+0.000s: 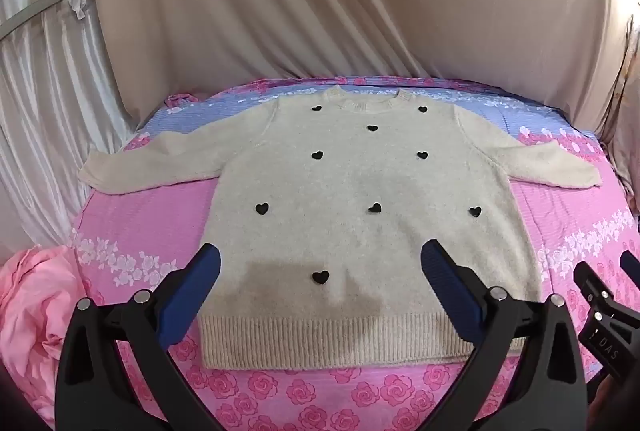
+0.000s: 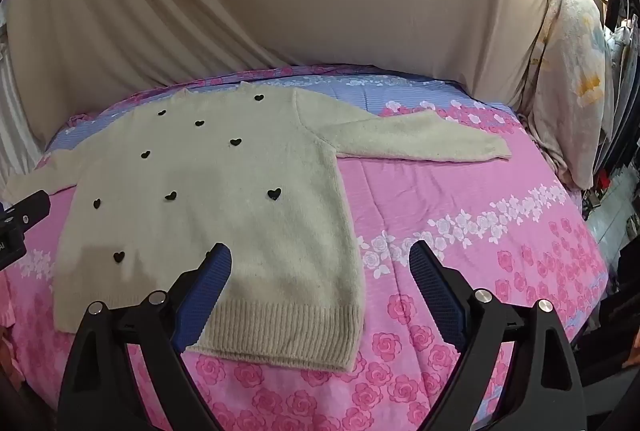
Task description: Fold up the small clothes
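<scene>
Evenly and softly lit indoors, fairly bright, with colours on the pink bedspread [image 1: 152, 215] vivid. Strongest light at upper right of the right wrist view, blown out to glare near the hanging cloth [image 2: 572, 79]. Soft grey shadow cast on the cream sweater [image 1: 360, 183] near its hem. Heavy fisheye bending throughout, with the bed edges curved and black vignette in the corners. Slightly soft focus, fingers [image 1: 452, 291] sharpest.
</scene>
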A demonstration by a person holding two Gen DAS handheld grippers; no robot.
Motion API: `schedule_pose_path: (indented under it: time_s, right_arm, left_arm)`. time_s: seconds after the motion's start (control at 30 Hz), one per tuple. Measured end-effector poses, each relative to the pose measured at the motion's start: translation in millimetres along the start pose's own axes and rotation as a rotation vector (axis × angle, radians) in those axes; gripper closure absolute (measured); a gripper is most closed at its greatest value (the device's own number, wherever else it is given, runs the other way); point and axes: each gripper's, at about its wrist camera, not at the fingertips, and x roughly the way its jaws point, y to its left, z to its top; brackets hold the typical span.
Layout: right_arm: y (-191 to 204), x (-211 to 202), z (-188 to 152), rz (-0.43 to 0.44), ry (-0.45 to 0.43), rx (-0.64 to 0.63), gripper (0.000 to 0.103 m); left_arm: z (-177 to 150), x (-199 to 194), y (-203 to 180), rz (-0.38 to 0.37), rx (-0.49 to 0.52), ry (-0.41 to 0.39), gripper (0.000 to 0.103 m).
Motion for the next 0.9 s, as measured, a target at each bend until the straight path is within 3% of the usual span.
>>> schedule_pose_path:
  time_s: [0.9]
  right_arm:
    - [-0.6, -1.4, -4.1, 0.026, 0.018, -0.008, 0.015]
  left_arm:
    - [-12.3, -3.0, -3.9, 0.040, 0.012, -0.017, 0.005]
